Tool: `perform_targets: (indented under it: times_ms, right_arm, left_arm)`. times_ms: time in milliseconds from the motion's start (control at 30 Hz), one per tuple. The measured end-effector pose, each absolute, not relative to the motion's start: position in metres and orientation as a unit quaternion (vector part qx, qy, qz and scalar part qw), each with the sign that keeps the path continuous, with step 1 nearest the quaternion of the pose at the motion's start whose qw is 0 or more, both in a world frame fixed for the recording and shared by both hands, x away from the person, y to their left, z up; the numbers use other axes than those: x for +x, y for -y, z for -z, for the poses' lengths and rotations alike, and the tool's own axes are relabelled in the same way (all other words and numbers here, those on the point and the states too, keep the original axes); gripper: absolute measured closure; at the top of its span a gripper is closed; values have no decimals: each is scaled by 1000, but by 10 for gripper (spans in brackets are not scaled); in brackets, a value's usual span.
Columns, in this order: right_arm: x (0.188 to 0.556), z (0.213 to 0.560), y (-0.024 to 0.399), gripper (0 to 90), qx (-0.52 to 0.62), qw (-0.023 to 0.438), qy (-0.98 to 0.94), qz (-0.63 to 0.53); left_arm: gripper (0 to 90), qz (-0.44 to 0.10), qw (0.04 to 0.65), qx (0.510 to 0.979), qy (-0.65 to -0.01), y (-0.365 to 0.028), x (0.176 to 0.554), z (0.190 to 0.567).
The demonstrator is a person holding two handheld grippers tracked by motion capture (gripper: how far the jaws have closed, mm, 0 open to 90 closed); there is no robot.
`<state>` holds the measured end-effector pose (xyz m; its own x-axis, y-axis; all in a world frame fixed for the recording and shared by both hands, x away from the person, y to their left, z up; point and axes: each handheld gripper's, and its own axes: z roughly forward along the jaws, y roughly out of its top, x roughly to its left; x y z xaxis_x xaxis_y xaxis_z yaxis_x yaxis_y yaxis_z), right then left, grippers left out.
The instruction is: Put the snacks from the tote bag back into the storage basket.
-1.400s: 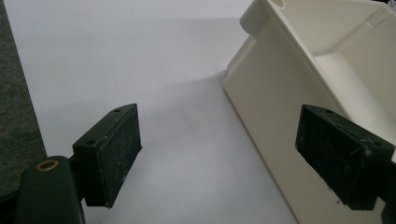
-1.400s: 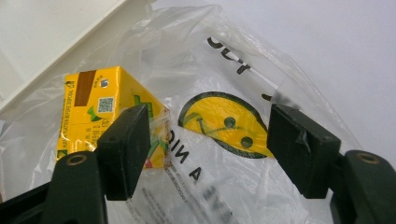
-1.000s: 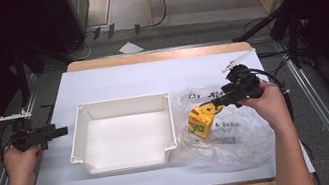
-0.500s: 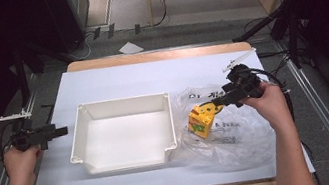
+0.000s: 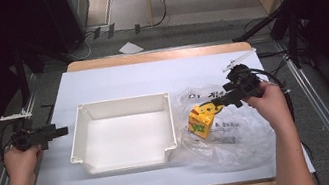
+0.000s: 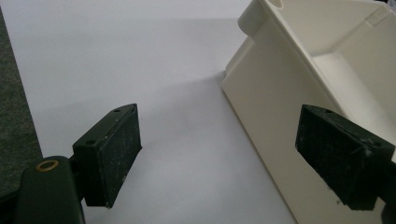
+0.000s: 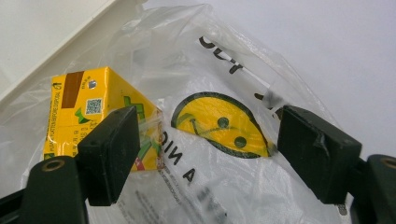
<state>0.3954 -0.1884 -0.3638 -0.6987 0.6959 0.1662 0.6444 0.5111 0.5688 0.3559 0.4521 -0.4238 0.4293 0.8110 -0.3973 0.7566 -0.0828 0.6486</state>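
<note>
So the landmark here is the white plastic bin (image 5: 124, 133) sitting mid-counter (image 5: 115, 80). Nearest the person, just right of the bin, a clear plastic bag (image 5: 230, 132) with a yellow smiley print lies crumpled on the counter, touching the bin's right wall. Inside it, near the side that faces the bin, sits a small yellow carton (image 5: 201, 121), tipped on a corner.

The right gripper (image 5: 215, 104) hovers right over the bag, jaws wide apart and holding nothing; in the right gripper view one jaw is just in front of the carton (image 7: 88, 119) and the other sits over the smiley.

Left of the bin, the left gripper (image 5: 60, 132) rests near its left wall, jaws also spread wide and empty.

My guess: the carton is meant to go into the bin, and that's barely started. The bin's empty, the carton isn't grabbed yet, and it still has to come out of the bag.
</note>
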Motion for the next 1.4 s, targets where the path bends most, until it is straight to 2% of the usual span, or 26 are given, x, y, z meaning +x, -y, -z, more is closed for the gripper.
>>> perform_targets:
  times_ms: [567, 700, 1033, 1267, 1400]
  right_arm:
    - [394, 363, 188, 218, 385, 43, -870, -306]
    - [393, 361, 188, 198, 377, 63, -869, -314]
    - [390, 352, 185, 150, 376, 42, -861, -341]
    - [387, 343, 180, 165, 391, 70, -862, -315]
    - [382, 339, 174, 166, 376, 66, -866, -323]
  left_arm:
    - [151, -34, 418, 737, -529, -451, 356, 424]
    - [151, -34, 417, 738, -529, -452, 356, 424]
    - [151, -37, 420, 738, -527, -452, 355, 423]
    - [151, -37, 420, 738, -527, -452, 356, 423]
    - [151, -36, 420, 739, -526, -453, 357, 423]
